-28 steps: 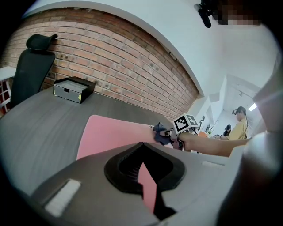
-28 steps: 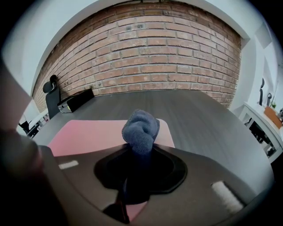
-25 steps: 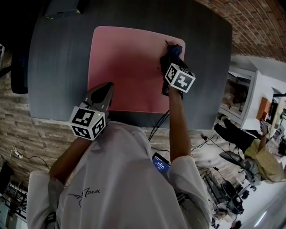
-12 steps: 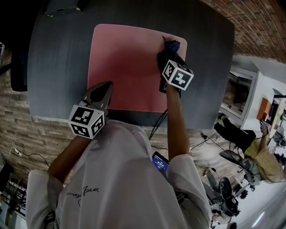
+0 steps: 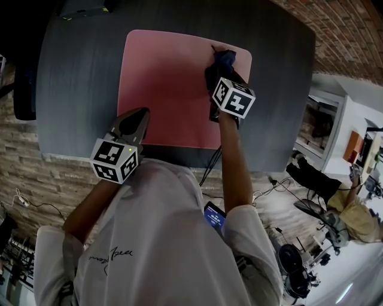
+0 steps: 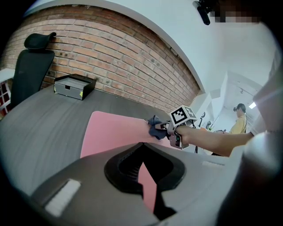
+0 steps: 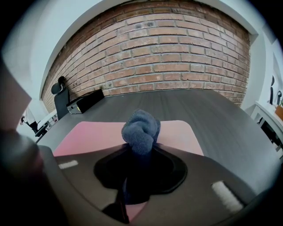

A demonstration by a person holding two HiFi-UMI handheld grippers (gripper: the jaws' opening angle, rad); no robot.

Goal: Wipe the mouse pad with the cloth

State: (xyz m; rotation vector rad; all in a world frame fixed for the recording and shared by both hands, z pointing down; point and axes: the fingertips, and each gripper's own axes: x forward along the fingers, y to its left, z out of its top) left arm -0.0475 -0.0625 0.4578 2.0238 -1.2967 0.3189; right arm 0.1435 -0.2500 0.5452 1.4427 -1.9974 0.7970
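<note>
A pink mouse pad (image 5: 170,83) lies on the dark grey table (image 5: 78,89). My right gripper (image 5: 219,66) is shut on a bunched dark blue cloth (image 5: 225,58), which rests on the pad near its far right corner. In the right gripper view the cloth (image 7: 140,127) bulges out beyond the jaws over the pad (image 7: 86,134). My left gripper (image 5: 143,115) is shut with nothing in it, its tip over the pad's near left edge. The left gripper view shows the pad (image 6: 112,130), the cloth (image 6: 154,129) and the right gripper (image 6: 170,131) across it.
A black box (image 5: 84,11) sits at the table's far left corner, seen also as the box (image 6: 74,86) before the brick wall. An office chair (image 6: 31,62) stands at the left. A cable (image 5: 209,170) hangs off the table's near edge.
My right gripper has slid the cloth away from me, up the pad's right side toward its far right corner. The left gripper has stayed in place.
</note>
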